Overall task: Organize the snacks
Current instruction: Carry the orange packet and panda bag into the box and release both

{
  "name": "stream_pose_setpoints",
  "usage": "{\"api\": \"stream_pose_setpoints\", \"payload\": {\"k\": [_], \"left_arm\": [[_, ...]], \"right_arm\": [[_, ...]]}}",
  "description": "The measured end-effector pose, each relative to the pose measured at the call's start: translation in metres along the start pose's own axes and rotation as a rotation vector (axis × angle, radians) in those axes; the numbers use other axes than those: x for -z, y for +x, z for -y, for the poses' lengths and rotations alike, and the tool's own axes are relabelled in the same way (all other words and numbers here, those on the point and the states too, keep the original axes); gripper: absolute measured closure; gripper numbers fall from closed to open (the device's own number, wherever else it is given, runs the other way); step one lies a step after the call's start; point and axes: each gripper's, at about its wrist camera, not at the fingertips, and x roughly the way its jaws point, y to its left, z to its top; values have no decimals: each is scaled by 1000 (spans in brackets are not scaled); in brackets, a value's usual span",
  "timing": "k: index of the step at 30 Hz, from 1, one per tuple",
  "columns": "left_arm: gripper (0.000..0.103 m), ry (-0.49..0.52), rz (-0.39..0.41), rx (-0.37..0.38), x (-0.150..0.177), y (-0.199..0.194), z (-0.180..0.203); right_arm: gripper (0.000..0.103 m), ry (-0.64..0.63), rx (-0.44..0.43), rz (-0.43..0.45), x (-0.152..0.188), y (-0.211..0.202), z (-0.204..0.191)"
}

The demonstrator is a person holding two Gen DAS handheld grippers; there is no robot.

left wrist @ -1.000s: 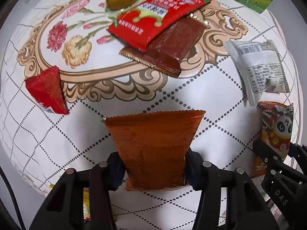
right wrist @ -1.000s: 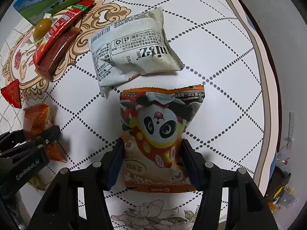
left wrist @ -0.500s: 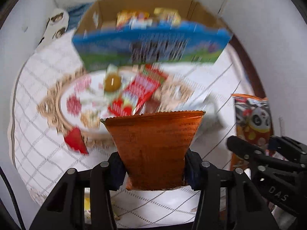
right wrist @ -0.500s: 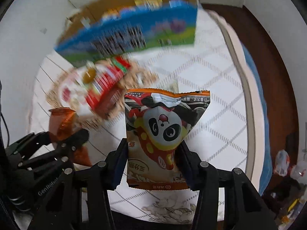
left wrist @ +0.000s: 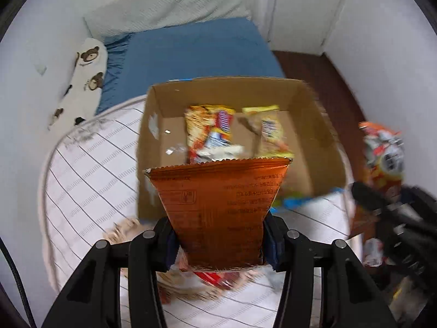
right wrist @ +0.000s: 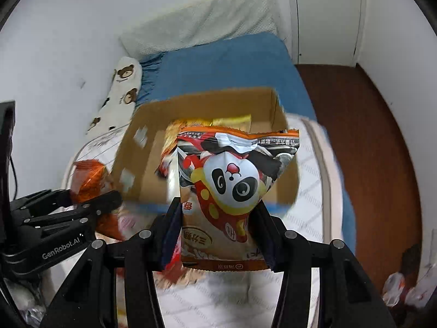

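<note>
Table beside blue bed, seemingly white-clothed.

Blue bed, bear-print pillow

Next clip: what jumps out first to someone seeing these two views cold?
Each set of tongs grips a snack bag held upright: the left tongs clamp an orange packet, the right tongs a panda-print bag. Straight ahead of both sits an open cardboard box with a few packets already inside, a blue bed behind it.
</note>
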Motion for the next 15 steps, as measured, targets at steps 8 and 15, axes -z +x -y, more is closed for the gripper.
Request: {"api": "stream_pose_setpoints", "payload": {"k": [8, 15], "left_arm": [[56, -9, -165, -94, -43, 83, -35], [54, -42, -272, -85, -48, 122, -46]], "right_arm": [[50, -14, 77, -147, -53, 85, 24], [47, -19, 127, -273, -60, 145, 32]]}}
